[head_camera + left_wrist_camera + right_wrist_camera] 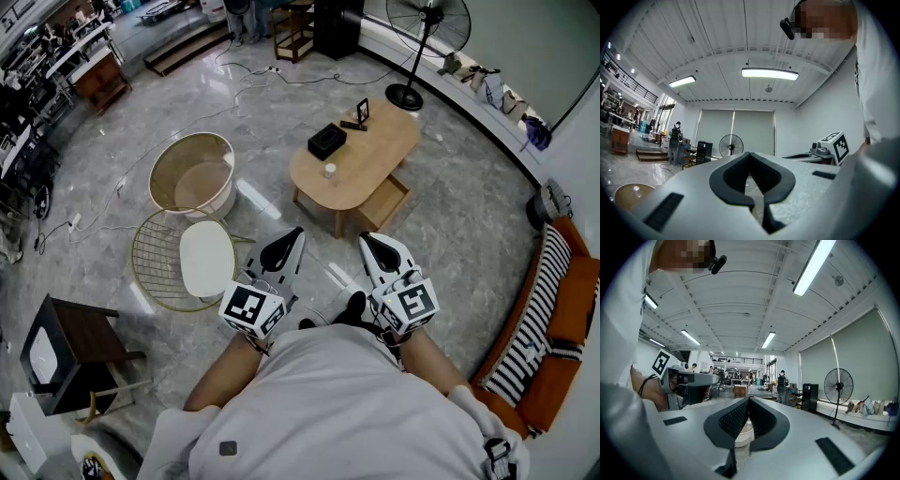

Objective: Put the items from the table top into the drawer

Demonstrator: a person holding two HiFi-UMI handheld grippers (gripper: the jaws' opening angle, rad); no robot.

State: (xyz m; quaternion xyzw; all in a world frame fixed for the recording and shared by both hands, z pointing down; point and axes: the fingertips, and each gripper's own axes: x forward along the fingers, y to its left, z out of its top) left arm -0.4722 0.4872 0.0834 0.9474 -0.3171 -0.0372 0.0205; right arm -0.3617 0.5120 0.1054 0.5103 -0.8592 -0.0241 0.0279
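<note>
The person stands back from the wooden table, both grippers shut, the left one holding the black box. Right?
Not quite: the left gripper is shut on nothing. The head view shows the black box lying on the wooden table; the right gripper is shut too, and the person stands back.

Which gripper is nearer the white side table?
Left. The left gripper is just right of the white side table; the right gripper is farther right, beyond it.
</note>
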